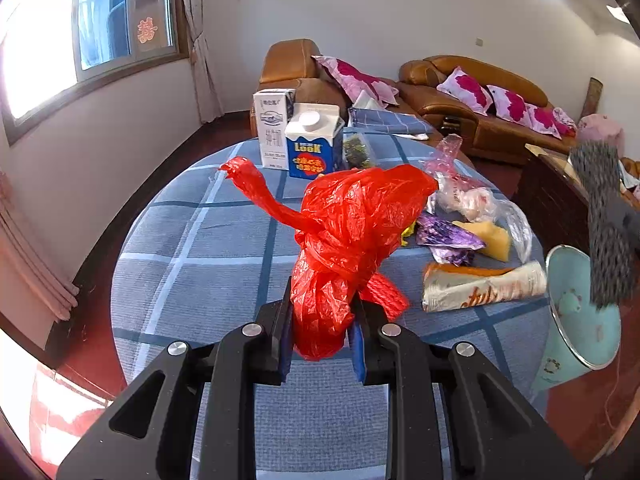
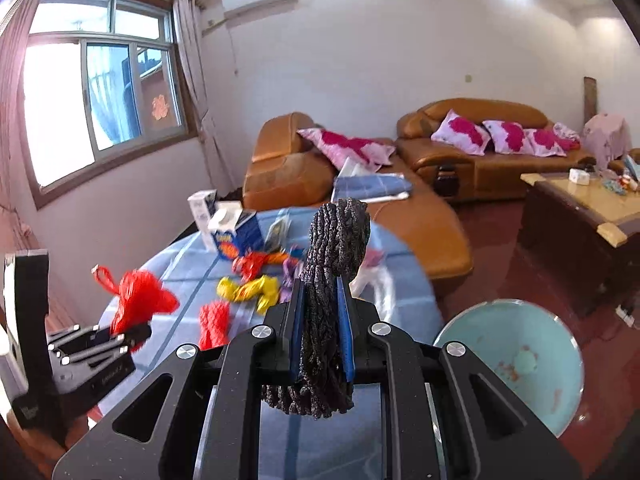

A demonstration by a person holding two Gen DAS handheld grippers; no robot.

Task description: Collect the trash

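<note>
- Left gripper (image 1: pixel 320 320): pads pinch the knotted red plastic bag (image 1: pixel 348 232) above the blue checked tablecloth (image 1: pixel 192 264); slick film could slip free.
- Right gripper (image 2: pixel 322 332): clamped on dark mesh scrap (image 2: pixel 332 260), beside the pale blue bin (image 2: pixel 516 356); dangling ends may snag the rim or miss.
- Wrappers (image 1: pixel 480 284) remain on the table.

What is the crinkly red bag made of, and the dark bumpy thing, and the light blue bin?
The knotted red bag looks like thin glossy plastic film: it crinkles and shines. The dark grey ribbed piece looks like foam netting or knit, matt and bumpy; hard to tell which. The pale blue bin looks like smooth hard plastic.
</note>
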